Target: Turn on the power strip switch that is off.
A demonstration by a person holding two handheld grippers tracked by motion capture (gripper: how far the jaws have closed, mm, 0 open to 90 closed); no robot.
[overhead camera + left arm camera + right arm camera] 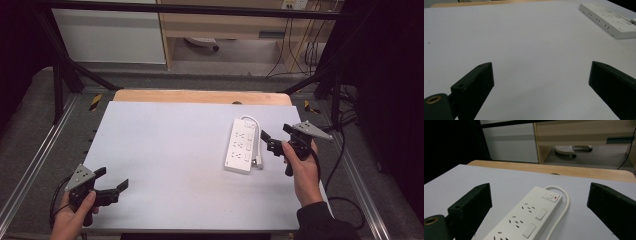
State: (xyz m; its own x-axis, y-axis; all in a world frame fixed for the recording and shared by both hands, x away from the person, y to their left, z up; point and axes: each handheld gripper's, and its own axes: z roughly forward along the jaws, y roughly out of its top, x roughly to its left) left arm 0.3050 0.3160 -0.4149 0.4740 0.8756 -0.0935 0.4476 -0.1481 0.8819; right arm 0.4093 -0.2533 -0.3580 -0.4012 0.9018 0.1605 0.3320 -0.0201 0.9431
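Left gripper: held in the person's left hand at the near left corner of the table; jaws spread wide, nothing between them. In the left gripper view both black jaws stand well apart over bare white surface.

Right gripper: held in the right hand at the right side of the table, jaws released and parted, gripping nothing. Grey three-cornered plate sits on top; a black cable trails off the table's right edge.

Power strip: white, lying flat on the right half of the table, long axis running roughly front to back. Just left of the right gripper, apart from it. In the right gripper view the power strip lies between and beyond the open jaws, sockets up, a switch with a red mark at its far end.

Cord: white, loops out from the strip's far end and runs back along its right side.

Table: pale grey-white top, a strip of wood edge showing at the far side.

Left gripper to strip: well apart; the power strip shows at the upper right of the left gripper view.

Background: dark frame bars, a wooden shelf unit, cables along the floor at right.
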